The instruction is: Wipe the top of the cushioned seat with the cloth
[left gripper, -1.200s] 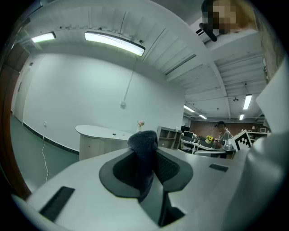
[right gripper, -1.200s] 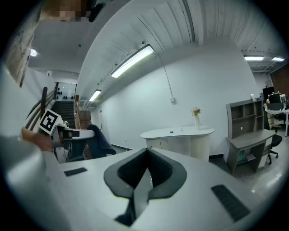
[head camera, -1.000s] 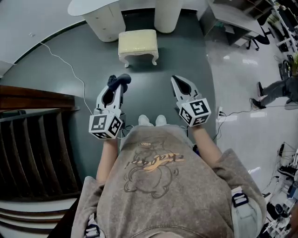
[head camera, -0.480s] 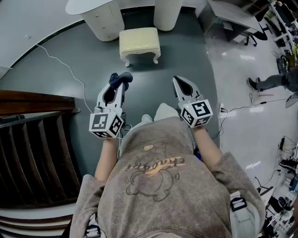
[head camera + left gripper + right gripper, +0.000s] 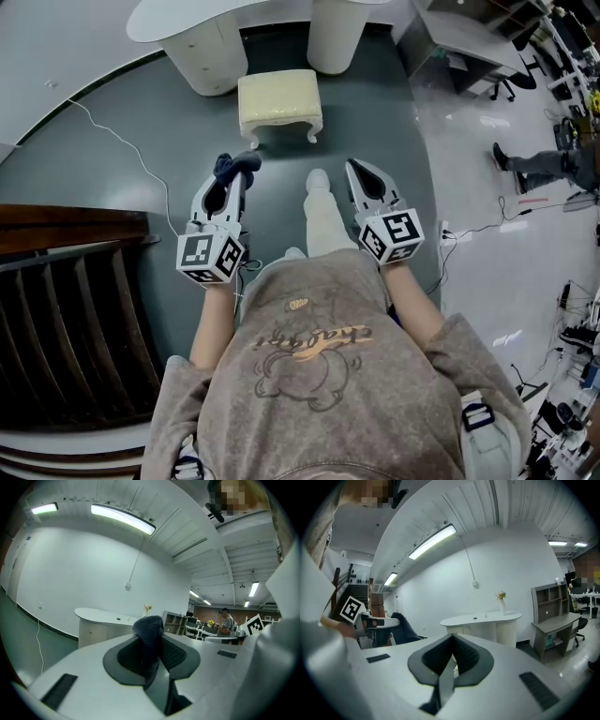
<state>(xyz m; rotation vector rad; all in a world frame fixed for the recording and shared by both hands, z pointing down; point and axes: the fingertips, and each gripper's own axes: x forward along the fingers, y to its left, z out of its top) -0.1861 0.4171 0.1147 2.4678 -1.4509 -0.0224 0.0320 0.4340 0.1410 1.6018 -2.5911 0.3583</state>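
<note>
The left gripper is clamping its jaws on the cloth, a dark blue fabric. In the left gripper view a bunched fold of it is standing up above the jaw tips, and the rest is hanging down between the dark pads. The right gripper is holding its jaws pressed together with nothing between them; in the right gripper view the two pads are meeting at the tips. Both grippers are hanging in the air ahead of the person, level with one another and well apart, each pointing forward with its marker cube nearest the body.

Between the grippers a leg in light trousers is showing, with the foot lying forward on the grey-green floor. Below it the person's grey sweatshirt is filling the lower part of the head view.

The cushioned seat, a cream stool on curved legs, is standing on the floor ahead of both grippers and apart from them, its top bare. The cloth is not touching it. Just beyond the seat a white curved desk is standing.

A thin white cable is running across the floor to the left of the left gripper. Dark wooden stairs are occupying the left edge, and another person is standing far to the right.
</note>
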